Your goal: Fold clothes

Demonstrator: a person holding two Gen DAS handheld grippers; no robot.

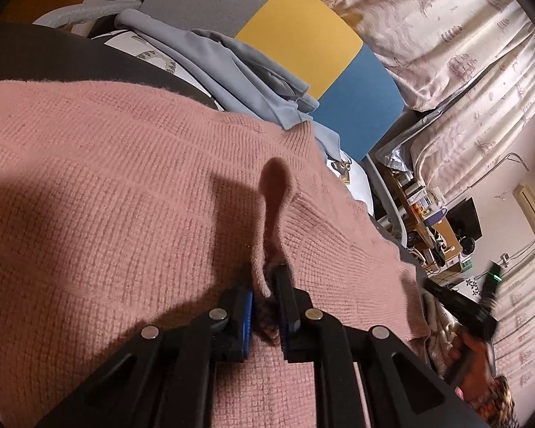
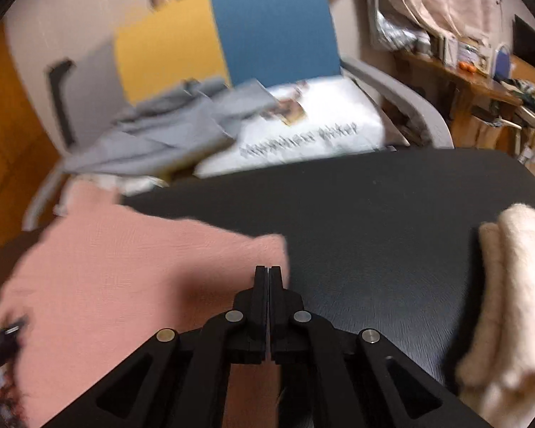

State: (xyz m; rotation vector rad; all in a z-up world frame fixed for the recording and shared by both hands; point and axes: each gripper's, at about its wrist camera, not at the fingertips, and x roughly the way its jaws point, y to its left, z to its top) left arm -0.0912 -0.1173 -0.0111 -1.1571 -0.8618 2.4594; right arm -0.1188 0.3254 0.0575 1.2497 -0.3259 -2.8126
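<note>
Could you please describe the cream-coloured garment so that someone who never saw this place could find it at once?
Start at the dark tabletop in front of the chair with yellow and blue back panels. The cream-coloured garment lies folded at the table's right edge in the right wrist view. It looks fluffy and pale, unlike the pink knit sweater spread flat on the left.

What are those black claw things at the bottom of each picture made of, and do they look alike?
Both look alike: the left tool and right tool are matte black angular linkages with triangular cut-outs, joined by round silver pins. Each ends in two flat, narrow black fingers. The left one shows ridged blue pads on its inner faces. No cables or sleeves are visible.
</note>
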